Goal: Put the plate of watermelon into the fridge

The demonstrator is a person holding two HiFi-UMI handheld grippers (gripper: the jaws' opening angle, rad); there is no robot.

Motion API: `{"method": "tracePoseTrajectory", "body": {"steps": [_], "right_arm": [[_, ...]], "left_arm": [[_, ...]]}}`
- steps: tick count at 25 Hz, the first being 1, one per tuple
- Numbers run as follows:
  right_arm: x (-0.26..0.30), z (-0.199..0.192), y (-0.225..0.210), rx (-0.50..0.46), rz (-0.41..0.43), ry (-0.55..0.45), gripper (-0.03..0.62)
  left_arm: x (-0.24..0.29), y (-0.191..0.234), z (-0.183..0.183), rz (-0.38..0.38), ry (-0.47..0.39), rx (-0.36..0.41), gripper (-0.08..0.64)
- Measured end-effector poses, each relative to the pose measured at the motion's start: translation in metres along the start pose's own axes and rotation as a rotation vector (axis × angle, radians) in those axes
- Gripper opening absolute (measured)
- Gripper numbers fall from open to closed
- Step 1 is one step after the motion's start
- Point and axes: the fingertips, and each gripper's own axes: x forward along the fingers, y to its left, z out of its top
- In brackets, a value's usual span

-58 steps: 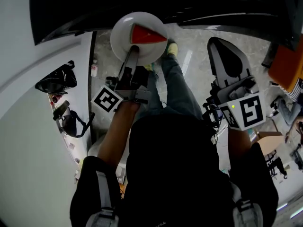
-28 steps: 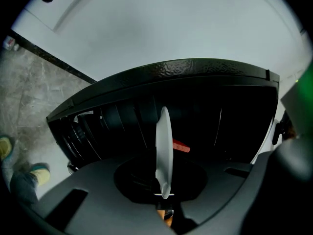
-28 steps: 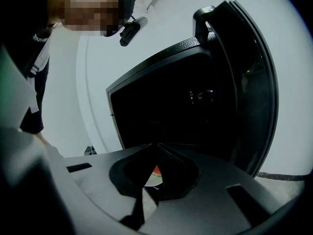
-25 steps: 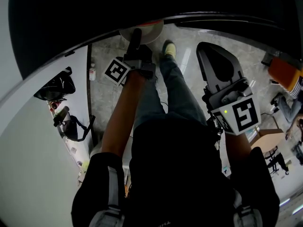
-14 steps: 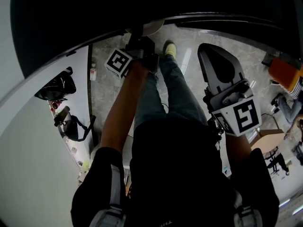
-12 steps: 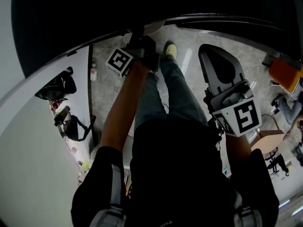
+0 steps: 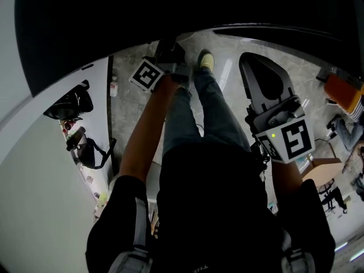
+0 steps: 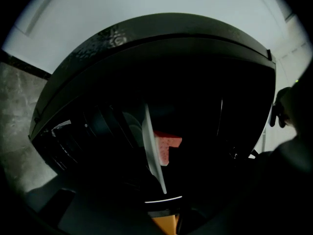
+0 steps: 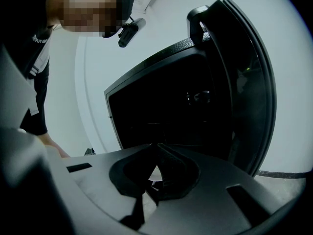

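The white plate [image 8: 149,146] with the red watermelon slice [image 8: 167,142] is inside the dark fridge [image 8: 161,48] and shows only in the left gripper view, edge-on. In the head view my left gripper [image 7: 168,44] reaches into the fridge's black opening [image 7: 170,10], its tips lost in the dark. Its jaws have just been opening; the plate's near rim lies between them with dark gaps on both sides. My right gripper [image 7: 253,60] hangs shut and empty in front of the fridge, its tips meeting [image 9: 156,148].
The fridge door [image 9: 244,82] stands open at the right in the right gripper view. A white wall [image 7: 40,181] runs along the left, with black bags [image 7: 68,98] and a small bottle [image 7: 113,86] on the grey floor. The person's shoe [image 7: 206,60] is near the fridge.
The left gripper has pushed further into the fridge, and the plate has slipped out of the head view into the dark. The right gripper has stayed where it was.
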Motion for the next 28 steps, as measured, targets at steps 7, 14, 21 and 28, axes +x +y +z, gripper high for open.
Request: {"method": "tracePoseTrajectory", "body": {"steps": [7, 14, 21, 28], "right_arm": [[0.002, -0.001, 0.000, -0.004, -0.001, 0.003, 0.009], [0.003, 0.000, 0.003, -0.020, 0.021, -0.005, 0.009], [0.003, 0.000, 0.000, -0.041, 0.011, -0.012, 0.009], [0.005, 0.011, -0.002, -0.052, -0.011, -0.031, 0.009]], "left_arm": [[-0.003, -0.017, -0.010, -0.098, 0.145, 0.331, 0.313], [-0.005, -0.002, -0.032, -0.010, 0.325, 0.559, 0.399], [-0.008, 0.014, -0.032, 0.116, 0.397, 0.838, 0.400], [-0.022, 0.023, -0.020, 0.315, 0.331, 1.030, 0.405]]}}
